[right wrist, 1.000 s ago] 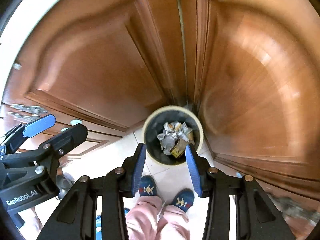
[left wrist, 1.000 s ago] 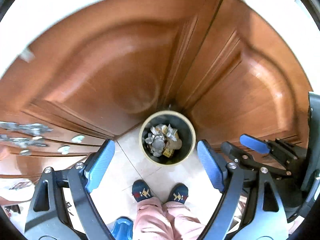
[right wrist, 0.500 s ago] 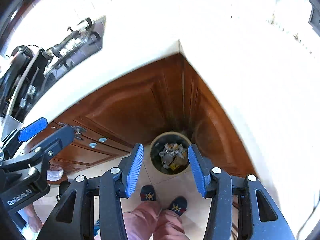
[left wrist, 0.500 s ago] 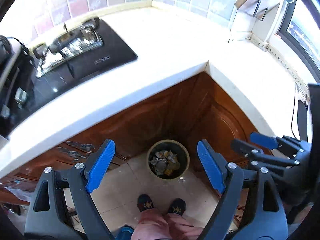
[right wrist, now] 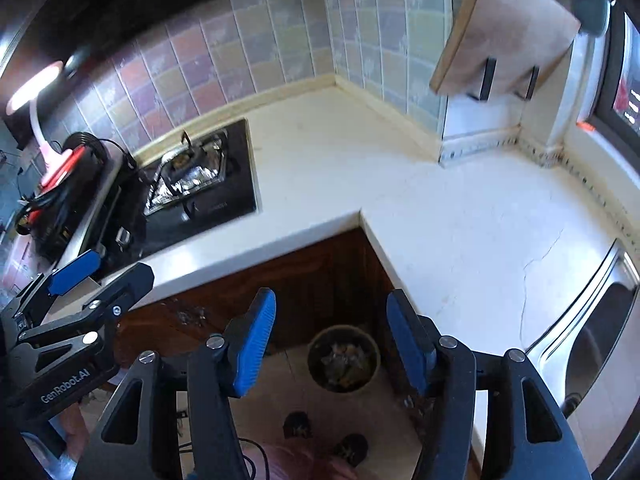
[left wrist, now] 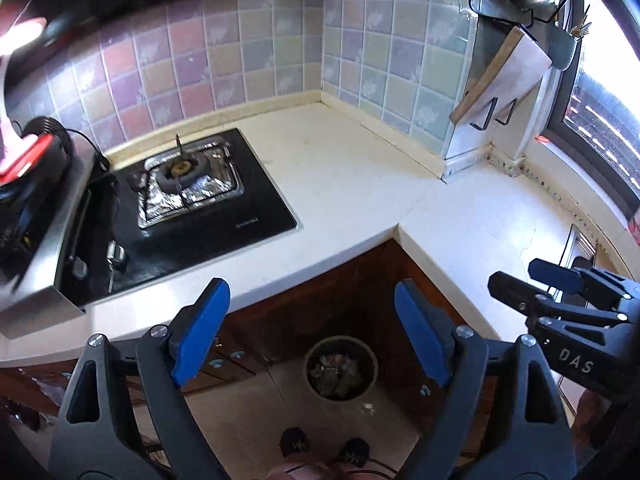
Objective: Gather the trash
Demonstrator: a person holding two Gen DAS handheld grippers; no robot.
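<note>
**Both grippers empty above the trash bin in the counter corner**

While its jaws are opening with nothing between them, the right gripper (right wrist: pixel 330 340) hangs high above the trash bin (right wrist: pixel 343 364), which shows in the gap between its blue pads. The left gripper (left wrist: pixel 310 332) has its jaws wide apart and equally empty, and the same bin (left wrist: pixel 341 368) sits between its pads in the left wrist view. Each gripper appears at the edge of the other's view, the right one (left wrist: pixel 560 292) to the right of the bin and the left one (right wrist: pixel 80 280) to its left.

The bin stands on the pale tiled floor, tucked into the inner corner of the dark wooden cabinets (left wrist: pixel 320 288), and holds crumpled trash (right wrist: pixel 342 360) whose pieces are too small to name. Just in front of the bin are the person's two dark slippers (left wrist: pixel 294 442).

Above the bin, the cream L-shaped countertop (left wrist: pixel 360 184) wraps around the corner. Left of the bin, up on the counter, lies a black glass gas hob (left wrist: pixel 192 204) with foil around its burner. Right of the bin, a stainless sink (right wrist: pixel 592 340) is set into the counter. Beyond the bin, a wooden cutting board (right wrist: pixel 508 28) hangs on the tiled wall (left wrist: pixel 260 48) beside a window (left wrist: pixel 600 112).
</note>
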